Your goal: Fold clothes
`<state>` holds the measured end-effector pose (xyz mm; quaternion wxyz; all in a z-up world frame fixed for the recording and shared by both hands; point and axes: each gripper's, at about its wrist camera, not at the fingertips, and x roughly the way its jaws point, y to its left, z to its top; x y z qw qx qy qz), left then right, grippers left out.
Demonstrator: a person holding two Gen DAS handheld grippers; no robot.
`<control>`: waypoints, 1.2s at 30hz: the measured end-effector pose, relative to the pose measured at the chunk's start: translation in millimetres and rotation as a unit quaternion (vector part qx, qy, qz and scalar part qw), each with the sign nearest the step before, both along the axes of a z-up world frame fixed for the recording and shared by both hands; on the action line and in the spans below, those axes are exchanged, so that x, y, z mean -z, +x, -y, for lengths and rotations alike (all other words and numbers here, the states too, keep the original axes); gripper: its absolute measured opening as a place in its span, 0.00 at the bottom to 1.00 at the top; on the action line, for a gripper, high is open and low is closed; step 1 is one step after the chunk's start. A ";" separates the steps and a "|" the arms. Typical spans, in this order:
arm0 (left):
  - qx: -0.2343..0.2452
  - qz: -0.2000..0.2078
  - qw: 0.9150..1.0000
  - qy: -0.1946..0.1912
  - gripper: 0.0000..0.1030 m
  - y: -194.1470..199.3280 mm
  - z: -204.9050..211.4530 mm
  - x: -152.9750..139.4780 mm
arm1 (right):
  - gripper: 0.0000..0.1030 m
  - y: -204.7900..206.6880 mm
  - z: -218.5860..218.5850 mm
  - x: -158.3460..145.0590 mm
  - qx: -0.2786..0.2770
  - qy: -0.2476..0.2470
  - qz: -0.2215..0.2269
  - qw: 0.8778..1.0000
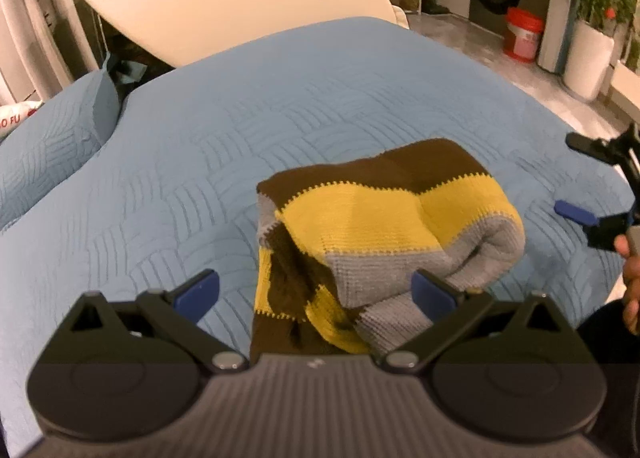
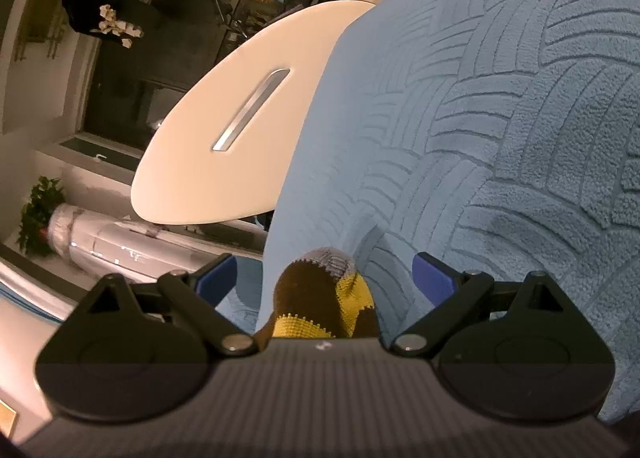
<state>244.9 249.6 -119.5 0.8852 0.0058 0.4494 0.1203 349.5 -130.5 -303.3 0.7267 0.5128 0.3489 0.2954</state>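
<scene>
Lying bunched on the blue quilt (image 1: 320, 98), the striped sweater (image 1: 384, 226) sits between the spread fingers of the left gripper (image 1: 316, 294), unheld. The right gripper (image 2: 326, 278) is also spread wide, a knit corner (image 2: 324, 294) rising between its fingers, ungripped.

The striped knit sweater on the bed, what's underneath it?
The striped knit sweater lies bunched on the blue quilted bedspread, which shows all around it. Whatever sits directly beneath the sweater's folds is covered and cannot be seen.
</scene>
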 end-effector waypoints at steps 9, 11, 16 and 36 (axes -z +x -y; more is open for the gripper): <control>0.013 -0.010 1.000 0.017 1.00 7.2 3.9 2.8 | 0.94 -2.1 1.0 0.8 0.003 0.009 -0.003 1.000; 0.016 -0.012 1.000 0.020 1.00 8.4 5.0 3.7 | 0.94 -2.1 1.6 1.2 0.005 0.011 -0.003 1.000; 0.021 -0.016 0.999 0.025 1.00 10.8 4.9 6.8 | 0.94 -2.1 1.7 1.4 0.003 0.013 -0.004 1.000; 0.293 -0.068 0.954 0.002 1.00 133.4 -23.4 18.7 | 0.94 -6.5 -10.6 -9.8 -0.023 -0.018 0.039 0.999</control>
